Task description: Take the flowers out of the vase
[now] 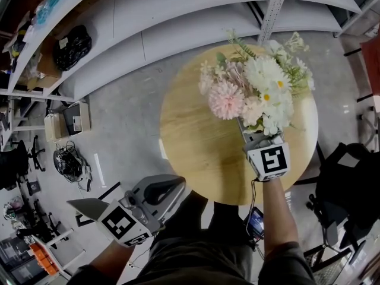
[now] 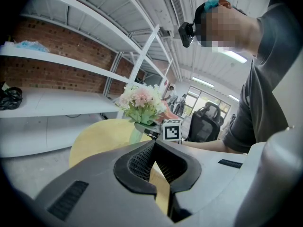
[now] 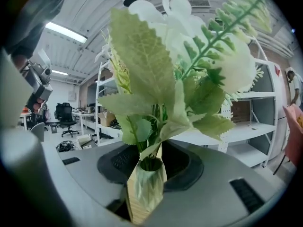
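- The right tool [image 3: 145, 176] has its two jaws part-way apart around the upper part of the vase [image 3: 146, 188], low in the middle of the right gripper view. As far as we can see, the pads lie against it on both sides.
- The vase is small, pale green and faceted, with a glossy skin. We judge it light and a little slippery, so the pinch must be firm but not hard.
- The stems [image 3: 150, 163] come bunched out of the narrow mouth, just above the jaws. We think this is the best place to take hold, because the stems look stiffer than the rest.
- The leaves [image 3: 142, 74] and the flowers [image 1: 255, 94] spread wide above, right of centre in the head view. They look artificial, soft and very light. Squeezing the heads would crush them.
- The bunch is much wider than the vase, so the whole is probably top-heavy on the round wooden bench [image 1: 196, 129].
- The left tool [image 2: 152, 148] has its jaws pressed together on nothing. It is at the lower left of the head view, well apart from the bench, and is free to fetch the stems.
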The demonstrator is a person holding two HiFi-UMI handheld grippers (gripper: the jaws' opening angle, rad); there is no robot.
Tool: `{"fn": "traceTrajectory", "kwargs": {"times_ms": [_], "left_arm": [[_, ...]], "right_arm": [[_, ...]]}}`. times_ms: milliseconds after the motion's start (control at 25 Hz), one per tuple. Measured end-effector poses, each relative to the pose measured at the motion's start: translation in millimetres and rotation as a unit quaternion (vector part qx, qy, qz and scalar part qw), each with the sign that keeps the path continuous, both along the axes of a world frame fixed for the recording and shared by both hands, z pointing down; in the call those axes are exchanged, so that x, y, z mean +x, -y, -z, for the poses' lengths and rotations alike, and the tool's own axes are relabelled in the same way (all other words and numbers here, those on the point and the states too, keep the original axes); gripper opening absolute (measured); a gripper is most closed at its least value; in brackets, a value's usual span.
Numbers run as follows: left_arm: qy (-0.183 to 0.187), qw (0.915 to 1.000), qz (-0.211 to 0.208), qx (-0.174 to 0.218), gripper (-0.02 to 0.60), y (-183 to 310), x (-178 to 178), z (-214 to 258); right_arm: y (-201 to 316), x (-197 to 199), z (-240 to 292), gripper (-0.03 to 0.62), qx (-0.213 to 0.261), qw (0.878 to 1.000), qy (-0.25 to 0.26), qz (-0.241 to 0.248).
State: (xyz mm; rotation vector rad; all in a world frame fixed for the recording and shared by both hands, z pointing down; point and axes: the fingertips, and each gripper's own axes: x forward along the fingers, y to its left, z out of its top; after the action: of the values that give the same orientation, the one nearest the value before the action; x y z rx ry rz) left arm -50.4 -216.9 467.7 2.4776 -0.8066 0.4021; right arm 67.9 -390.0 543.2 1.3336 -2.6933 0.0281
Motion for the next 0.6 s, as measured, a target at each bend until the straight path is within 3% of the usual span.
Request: {"fn": "traceTrajectory", "kwargs": {"times_ms": [600], "left_arm": [[-0.017,0.9998,0.003,0.008,0.003,-0.9,1.3,6.4]], "right_arm": [[-3.8,2.0,20.3,0.120,-0.009,1.000,0.010,0.001]]}}
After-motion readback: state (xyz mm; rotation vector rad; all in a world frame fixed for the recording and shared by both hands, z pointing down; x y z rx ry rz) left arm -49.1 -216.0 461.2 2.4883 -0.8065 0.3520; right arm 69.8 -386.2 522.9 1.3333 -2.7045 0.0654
